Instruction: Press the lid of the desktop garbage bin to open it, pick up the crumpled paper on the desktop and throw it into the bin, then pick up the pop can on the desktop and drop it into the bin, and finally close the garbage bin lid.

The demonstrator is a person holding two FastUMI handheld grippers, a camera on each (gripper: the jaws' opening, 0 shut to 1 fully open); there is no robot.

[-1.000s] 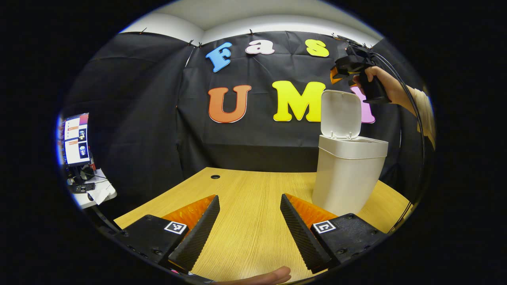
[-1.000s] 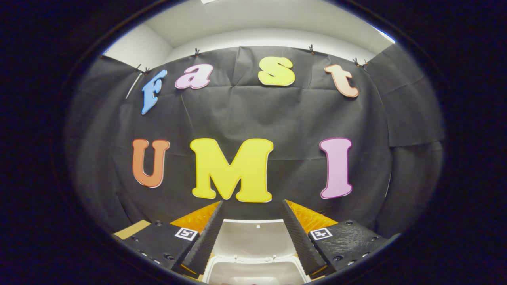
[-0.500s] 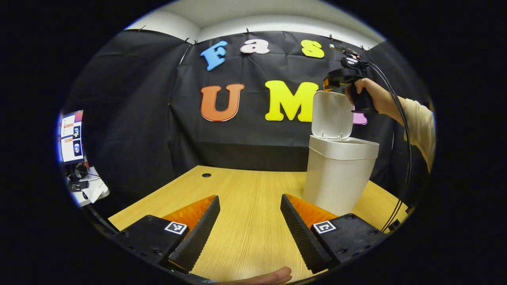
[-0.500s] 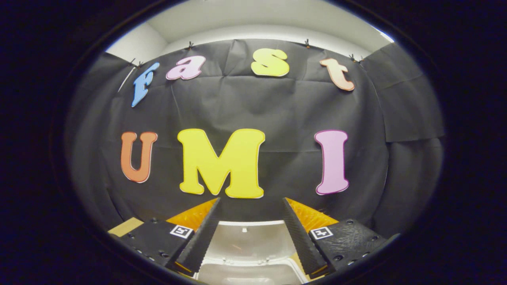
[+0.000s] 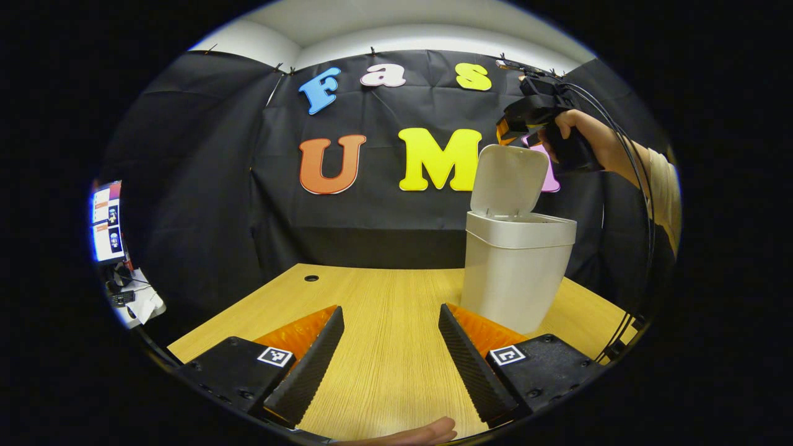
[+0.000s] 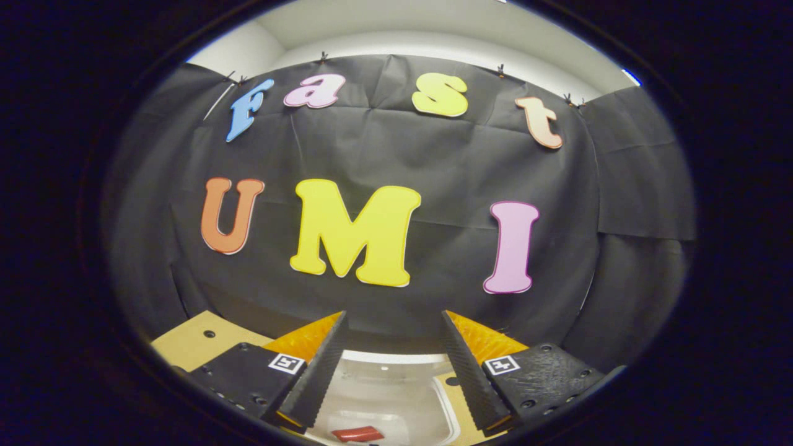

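Observation:
The white garbage bin (image 5: 517, 279) stands on the wooden table (image 5: 378, 359), right of centre in the left gripper view. Its lid (image 5: 509, 179) is up and leans over the opening. Just above the lid's top edge a hand holds my right gripper (image 5: 509, 127). In the right gripper view, the right gripper (image 6: 394, 316) is open over the bin (image 6: 384, 387). A red thing (image 6: 356, 433) lies low inside the bin; I cannot tell what it is. My left gripper (image 5: 390, 310) is open above the bare tabletop, left of the bin and nearer than it, with nothing between its fingers.
A cable hole (image 5: 311, 278) sits near the table's far edge. A monitor (image 5: 105, 220) and a side desk stand far left beyond the table. A fingertip (image 5: 415, 432) shows at the bottom edge. Cables (image 5: 638, 248) hang from the right gripper down the bin's right side.
The lid has tipped from nearly upright to leaning over the opening. The right gripper has shifted above it, and the red thing and more table have come into its view. Both grippers stay open.

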